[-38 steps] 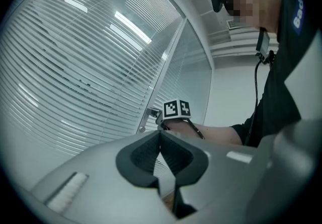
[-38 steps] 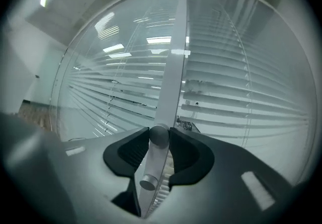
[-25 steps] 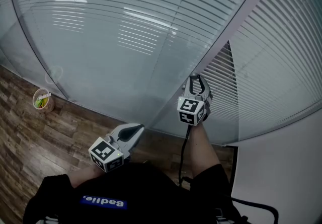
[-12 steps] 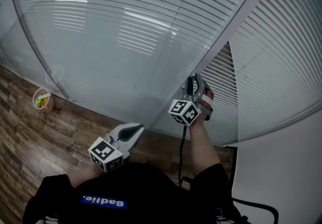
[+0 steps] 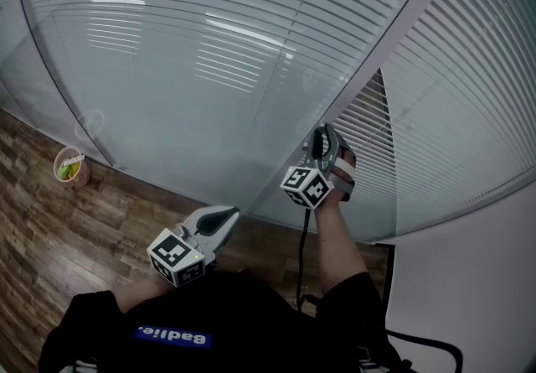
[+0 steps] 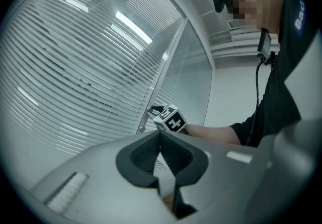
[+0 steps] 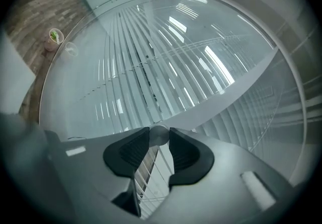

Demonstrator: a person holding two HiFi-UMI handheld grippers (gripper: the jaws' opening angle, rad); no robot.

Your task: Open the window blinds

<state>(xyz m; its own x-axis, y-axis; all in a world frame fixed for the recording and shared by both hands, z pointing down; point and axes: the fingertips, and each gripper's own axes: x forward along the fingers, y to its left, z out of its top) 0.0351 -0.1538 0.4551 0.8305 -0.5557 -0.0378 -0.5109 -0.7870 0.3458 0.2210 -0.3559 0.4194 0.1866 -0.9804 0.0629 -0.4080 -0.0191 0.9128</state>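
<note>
White slatted blinds (image 5: 209, 36) hang behind a glass wall, also seen in the left gripper view (image 6: 65, 67) and the right gripper view (image 7: 151, 57). A small round metal knob (image 7: 159, 135) sits on the frame post. My right gripper (image 5: 325, 133) points level at the post, and its jaws have just been closing; both pads now press on the knob. The right gripper (image 6: 152, 112) also shows from the side in the left gripper view. My left gripper (image 5: 221, 217) hangs lower left, away from the glass, its jaws (image 6: 160, 133) shut on nothing.
The pale frame post (image 5: 368, 69) runs diagonally between two glass panes. A paper cup with green contents (image 5: 71, 166) stands on the wood floor by the glass. A white wall (image 5: 469, 296) closes the right side. A black cable (image 5: 303, 258) trails from the right gripper.
The right gripper has rolled on the knob, its marker cube swinging to the left. The left gripper has not moved.
</note>
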